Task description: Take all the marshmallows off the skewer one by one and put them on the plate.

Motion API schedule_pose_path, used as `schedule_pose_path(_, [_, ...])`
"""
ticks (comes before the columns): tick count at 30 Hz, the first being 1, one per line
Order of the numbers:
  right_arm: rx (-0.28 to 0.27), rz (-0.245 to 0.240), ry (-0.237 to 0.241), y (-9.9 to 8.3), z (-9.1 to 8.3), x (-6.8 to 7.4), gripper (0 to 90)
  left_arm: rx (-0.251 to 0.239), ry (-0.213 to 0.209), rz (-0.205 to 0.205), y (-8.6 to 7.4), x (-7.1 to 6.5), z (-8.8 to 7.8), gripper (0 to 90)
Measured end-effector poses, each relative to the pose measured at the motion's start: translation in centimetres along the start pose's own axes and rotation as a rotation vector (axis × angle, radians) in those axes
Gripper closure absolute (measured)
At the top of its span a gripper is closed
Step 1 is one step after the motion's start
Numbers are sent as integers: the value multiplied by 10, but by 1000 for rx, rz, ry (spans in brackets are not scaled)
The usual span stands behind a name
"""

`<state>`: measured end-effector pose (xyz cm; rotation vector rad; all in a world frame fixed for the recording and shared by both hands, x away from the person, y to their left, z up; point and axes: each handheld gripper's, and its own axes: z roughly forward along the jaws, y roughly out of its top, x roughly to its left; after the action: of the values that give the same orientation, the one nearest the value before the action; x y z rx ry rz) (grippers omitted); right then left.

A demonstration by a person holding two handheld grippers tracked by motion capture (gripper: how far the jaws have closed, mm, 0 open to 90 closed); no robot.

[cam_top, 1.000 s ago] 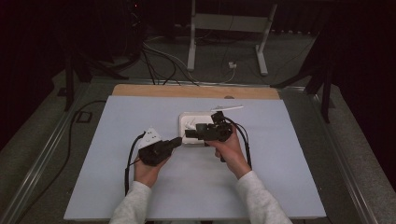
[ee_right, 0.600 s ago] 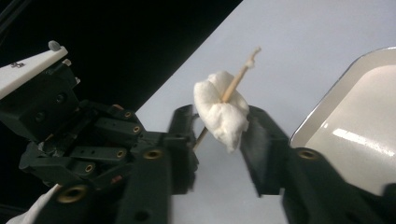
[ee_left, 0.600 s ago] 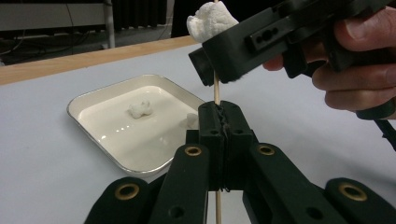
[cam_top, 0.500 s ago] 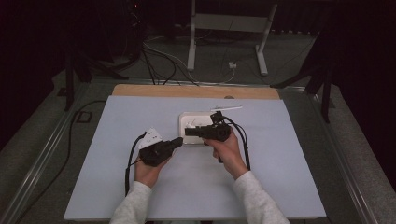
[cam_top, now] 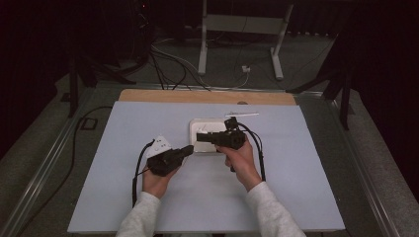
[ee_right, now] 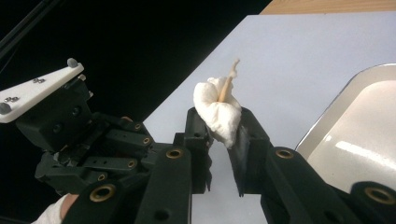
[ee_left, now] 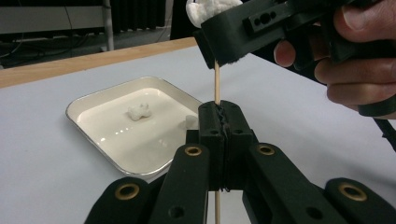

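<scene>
Marshmallow (ee_right: pixel 218 115) sits at centre of the right gripper view, speared on a thin wood skewer (ee_left: pixel 216 79) whose tip pokes out on top. My right claw (ee_right: pixel 223 127) has just been closing & now pinches the marshmallow from both sides. My left claw (ee_left: pixel 219 122) is clenched on the skewer lower down; its long axis stands upright, approx. at frame centre in the left gripper view. So the marshmallow is directly above the left claw, along the stick. Next push must follow this axis, I think. Tray (ee_left: pixel 88 100) w/ more pieces lies behind, centre-left.
</scene>
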<state>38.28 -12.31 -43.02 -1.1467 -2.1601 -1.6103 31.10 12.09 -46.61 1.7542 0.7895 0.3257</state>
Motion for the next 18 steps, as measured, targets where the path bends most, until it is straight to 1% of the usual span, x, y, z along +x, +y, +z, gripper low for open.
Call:
schedule_pose_path(7, [-24,5,-2,3,-6,-1,784,0,-3,4,0,-1,0,900])
schedule_pose_path(8, [-32,-1,-5,3,-7,-2,785,1,-3,5,0,-1,0,900])
schedule_pose_path(10, [-47,4,-10,5,-10,-2,788,10,-1,12,-1,-1,1,900])
schedule_pose_path(12, [-56,12,-10,7,-14,-3,788,7,-3,11,-1,-1,0,900])
schedule_pose_path(18, [-50,-18,-27,10,-18,-2,786,7,-8,13,-1,-2,1,900])
